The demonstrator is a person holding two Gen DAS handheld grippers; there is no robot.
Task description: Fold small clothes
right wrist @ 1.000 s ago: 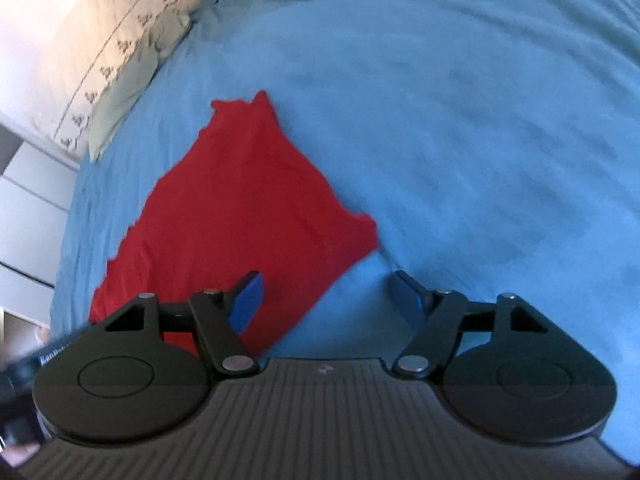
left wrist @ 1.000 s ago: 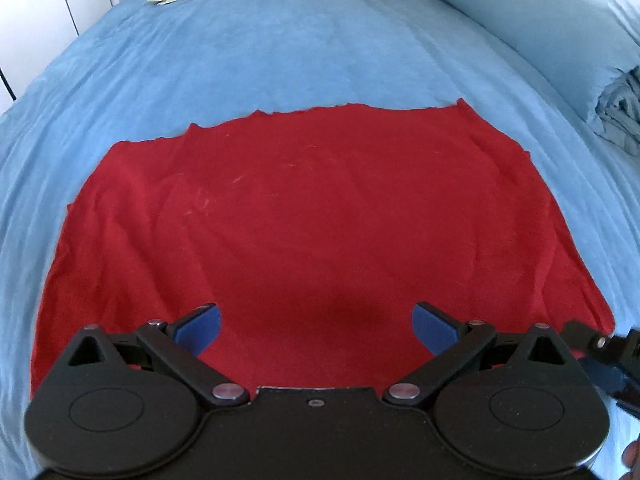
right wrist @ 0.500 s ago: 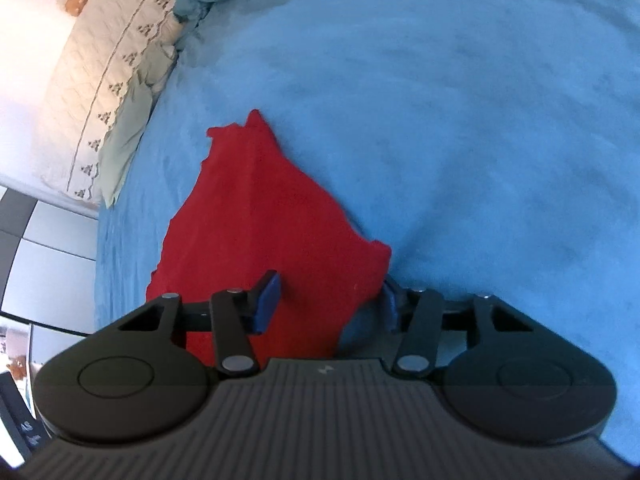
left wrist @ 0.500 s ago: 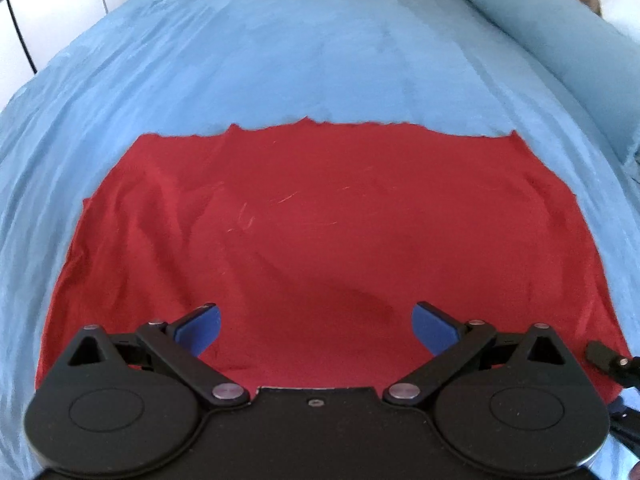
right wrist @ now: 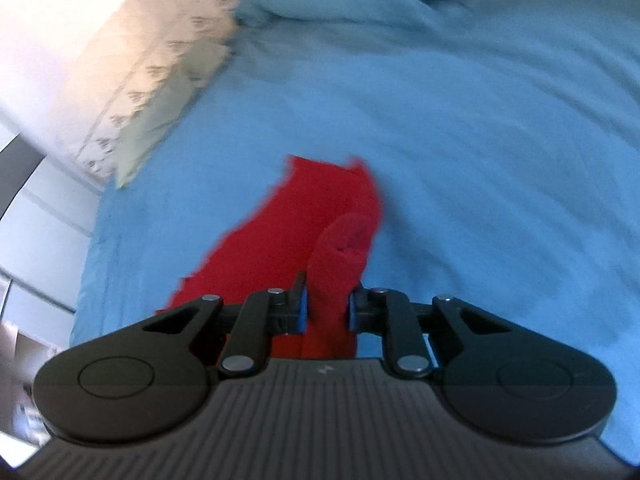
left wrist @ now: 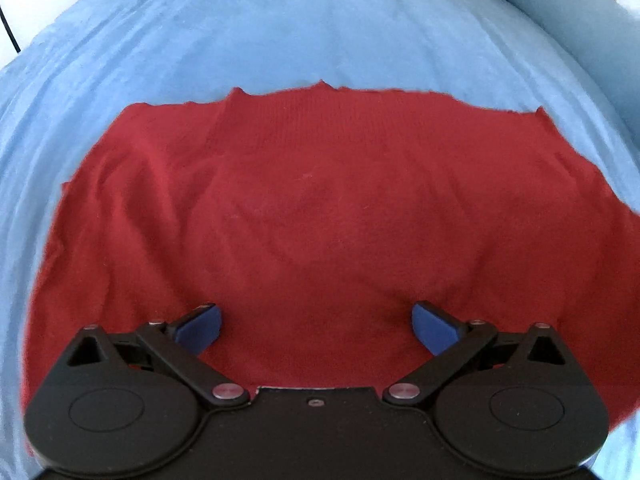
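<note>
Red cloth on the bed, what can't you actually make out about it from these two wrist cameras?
- Left wrist view: the red cloth's near edge is hidden behind the left gripper.
- Right wrist view: motion blur smears the cloth's far corner.
- Right wrist view: the right gripper covers where its closing jaws pinch the bunched fold.

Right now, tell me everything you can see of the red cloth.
The red cloth is a soft, knit-looking piece with ragged edges, spread mostly flat and lightly wrinkled on the blue bedcover. One corner is bunched and lifted between the closing jaws of the right gripper. The left gripper hovers open over its near edge.
</note>
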